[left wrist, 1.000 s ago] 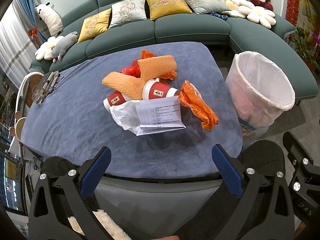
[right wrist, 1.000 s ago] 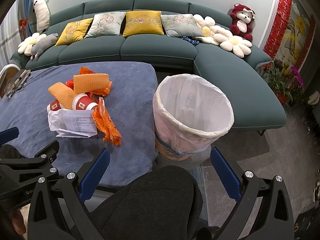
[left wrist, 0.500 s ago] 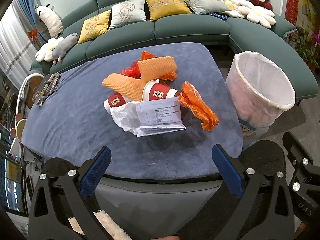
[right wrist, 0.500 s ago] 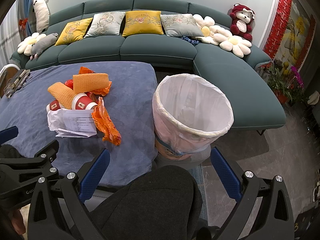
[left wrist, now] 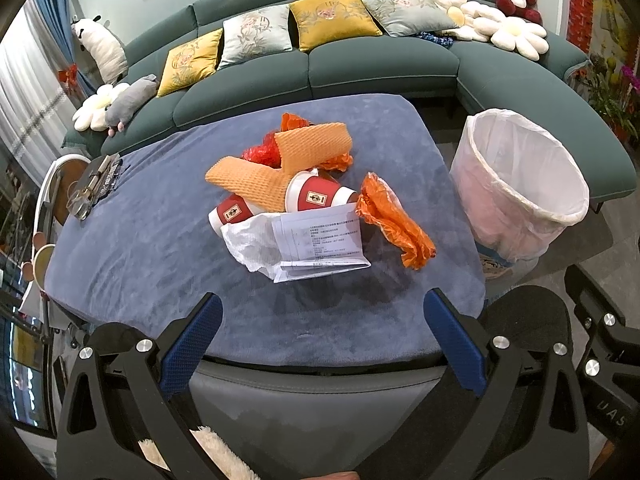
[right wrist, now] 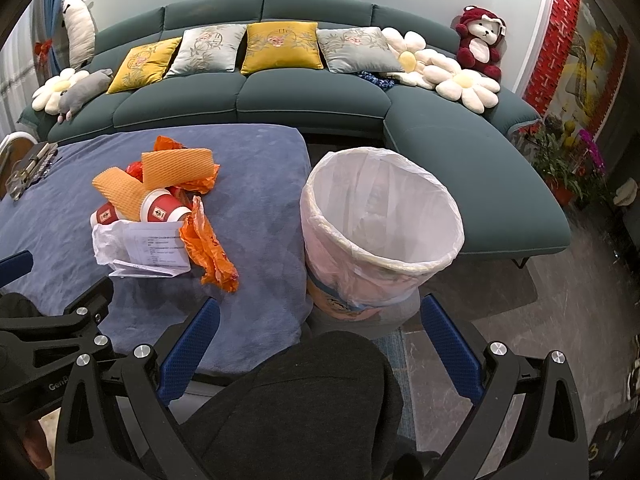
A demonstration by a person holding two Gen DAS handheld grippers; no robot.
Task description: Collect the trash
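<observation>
A pile of trash lies on the blue-covered table (left wrist: 140,248): two red paper cups (left wrist: 316,197), orange foam sleeves (left wrist: 314,144), a crumpled orange bag (left wrist: 394,220), white paper with a printed sheet (left wrist: 318,242) and red plastic behind. The same pile shows in the right wrist view, with the orange bag (right wrist: 206,244) nearest. A bin with a white liner (left wrist: 520,184) (right wrist: 380,236) stands on the floor right of the table. My left gripper (left wrist: 322,332) is open and empty, short of the table's near edge. My right gripper (right wrist: 320,328) is open and empty, over a dark knee, before the bin.
A green sofa (right wrist: 312,100) with cushions and plush toys curves behind the table and bin. Keys and small metal items (left wrist: 94,186) lie at the table's far left edge. A chair (left wrist: 48,200) stands left of the table. Potted plants (right wrist: 560,160) stand at the right.
</observation>
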